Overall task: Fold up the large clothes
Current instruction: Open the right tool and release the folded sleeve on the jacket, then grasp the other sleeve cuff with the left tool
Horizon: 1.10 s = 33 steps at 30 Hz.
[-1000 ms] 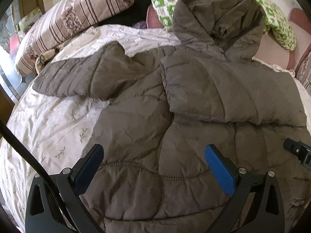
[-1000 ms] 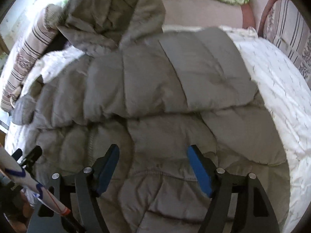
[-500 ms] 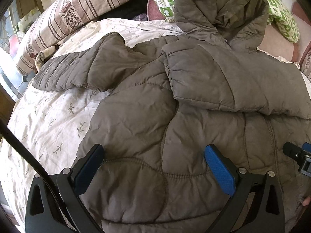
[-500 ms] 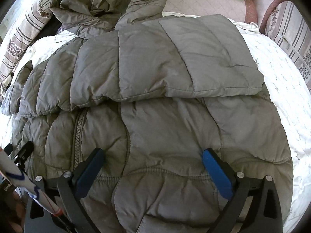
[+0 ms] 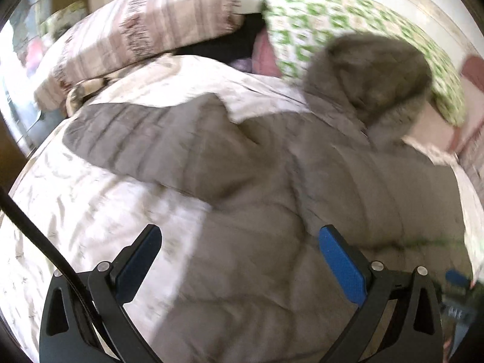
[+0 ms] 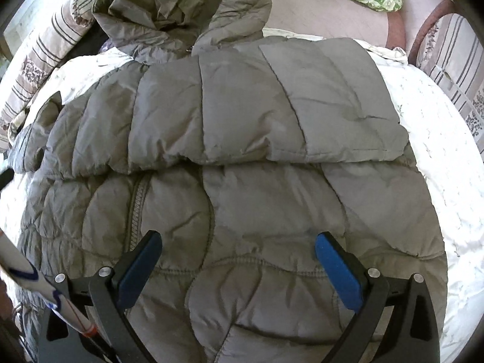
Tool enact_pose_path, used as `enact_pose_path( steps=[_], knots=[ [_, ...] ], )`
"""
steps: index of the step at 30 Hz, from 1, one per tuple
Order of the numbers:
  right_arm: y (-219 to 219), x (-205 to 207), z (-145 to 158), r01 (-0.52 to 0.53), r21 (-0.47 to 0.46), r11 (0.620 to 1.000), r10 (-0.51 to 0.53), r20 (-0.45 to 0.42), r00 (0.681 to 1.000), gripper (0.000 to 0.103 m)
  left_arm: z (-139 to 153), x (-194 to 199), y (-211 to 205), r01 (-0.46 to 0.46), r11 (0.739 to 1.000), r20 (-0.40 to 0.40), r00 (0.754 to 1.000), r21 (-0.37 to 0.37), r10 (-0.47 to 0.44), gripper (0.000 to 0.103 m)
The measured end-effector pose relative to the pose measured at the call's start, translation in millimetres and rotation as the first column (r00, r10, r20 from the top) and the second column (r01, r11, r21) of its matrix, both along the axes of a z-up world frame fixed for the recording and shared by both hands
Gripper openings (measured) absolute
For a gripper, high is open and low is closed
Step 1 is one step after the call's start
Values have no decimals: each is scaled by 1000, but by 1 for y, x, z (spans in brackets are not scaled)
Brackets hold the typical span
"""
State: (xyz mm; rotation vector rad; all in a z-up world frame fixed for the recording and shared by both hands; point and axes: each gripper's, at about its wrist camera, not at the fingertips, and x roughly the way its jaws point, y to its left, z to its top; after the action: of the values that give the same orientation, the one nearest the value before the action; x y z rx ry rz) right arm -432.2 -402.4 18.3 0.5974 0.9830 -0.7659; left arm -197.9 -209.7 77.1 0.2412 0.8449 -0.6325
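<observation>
Now both tools stand wide apart with nothing between the pads. The right gripper [image 6: 237, 252] hangs over the lower body of the grey puffer jacket [image 6: 242, 157], its blue fingers [image 6: 335, 267] clear of the fabric; a second ago they were set narrower. The left gripper [image 5: 240, 249] is likewise spread and empty. The jacket lies flat on the white bedspread [image 6: 447, 157], one sleeve [image 6: 272, 106] folded across the chest, hood [image 6: 181, 3] toward the pillows. Left view is now blurred, and its left finger sits over bare bedspread rather than jacket as before.
</observation>
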Motion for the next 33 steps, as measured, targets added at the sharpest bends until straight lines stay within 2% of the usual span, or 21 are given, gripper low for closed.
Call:
enact_pose_path(
  steps=[4, 7, 12, 17, 24, 27, 33],
  knots=[
    [-1, -5, -1, 4, 1, 1000, -4, 3, 1000, 103, 2, 50, 26, -116, 993, -45, 992, -34, 114, 103],
    [-3, -4, -3, 8, 2, 1000, -8, -5, 1000, 103, -3, 88, 47, -197, 980, -53, 979, -23, 195, 103],
    [-2, 2, -8, -2, -14, 1000, 1, -34, 999, 103, -11, 140, 82, -292, 956, -98, 953, -24, 288, 103],
    [-3, 5, -11, -3, -16, 1000, 2, -43, 999, 103, -18, 184, 118, -368, 928, -157, 921, -60, 355, 103],
    [-3, 6, -13, -5, -16, 1000, 4, -43, 999, 103, -37, 222, 147, -426, 896, -253, 887, -123, 387, 103],
    [-2, 7, -14, -5, -18, 1000, 4, -44, 999, 103, -43, 229, 150, -422, 894, -303, 881, -152, 364, 103],
    [-2, 7, -14, -4, -16, 1000, 4, -38, 999, 103, -50, 242, 155, -443, 874, -338, 868, -201, 363, 103]
  ],
)
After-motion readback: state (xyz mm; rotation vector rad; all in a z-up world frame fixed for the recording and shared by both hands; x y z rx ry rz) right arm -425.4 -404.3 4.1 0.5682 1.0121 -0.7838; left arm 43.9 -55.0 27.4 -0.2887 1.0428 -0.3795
